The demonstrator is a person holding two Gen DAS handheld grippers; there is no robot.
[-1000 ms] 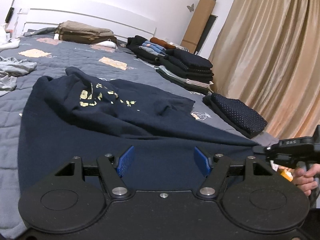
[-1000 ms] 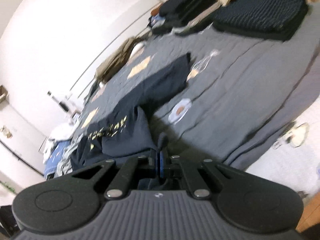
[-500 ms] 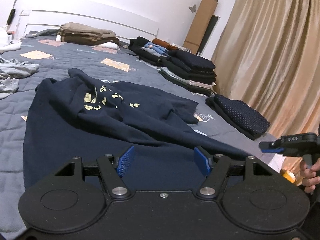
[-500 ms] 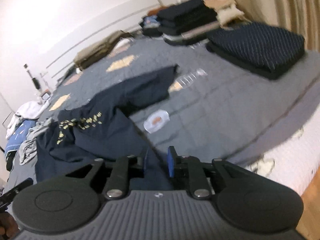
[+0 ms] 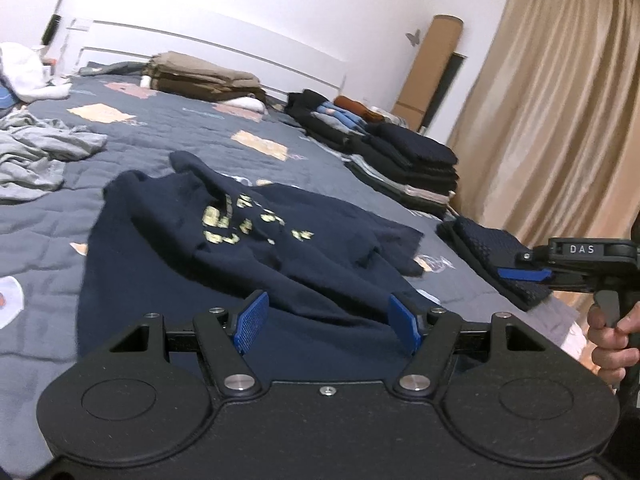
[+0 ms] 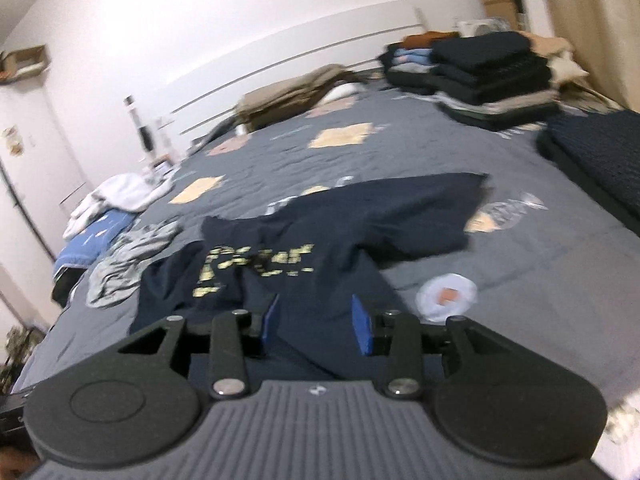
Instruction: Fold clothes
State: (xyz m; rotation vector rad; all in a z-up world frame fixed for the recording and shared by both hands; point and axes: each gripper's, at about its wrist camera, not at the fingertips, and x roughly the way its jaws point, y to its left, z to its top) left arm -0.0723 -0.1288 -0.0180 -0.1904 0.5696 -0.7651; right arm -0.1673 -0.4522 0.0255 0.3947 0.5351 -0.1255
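A navy sweatshirt with yellow print [image 5: 240, 248] lies rumpled across the grey quilted bed [image 5: 168, 136], one sleeve reaching right. My left gripper [image 5: 326, 320] hovers open just above its near hem, nothing between the blue pads. In the right wrist view the same sweatshirt [image 6: 304, 252] spreads ahead, and my right gripper [image 6: 316, 318] stands open over its near edge, empty. The right gripper [image 5: 524, 274] also shows at the right of the left wrist view, held by a hand [image 5: 612, 340].
Stacks of folded dark clothes [image 5: 404, 164] line the bed's right side, with a folded dotted navy piece [image 5: 496, 256] nearest. A tan folded pile [image 5: 204, 80] sits by the headboard. Crumpled grey garments [image 5: 36, 156] lie at left. Beige curtains [image 5: 560, 112] hang at right.
My right gripper opened and let go of the sweatshirt's edge, then swung level and lifted. The left gripper rose slightly and stayed open.
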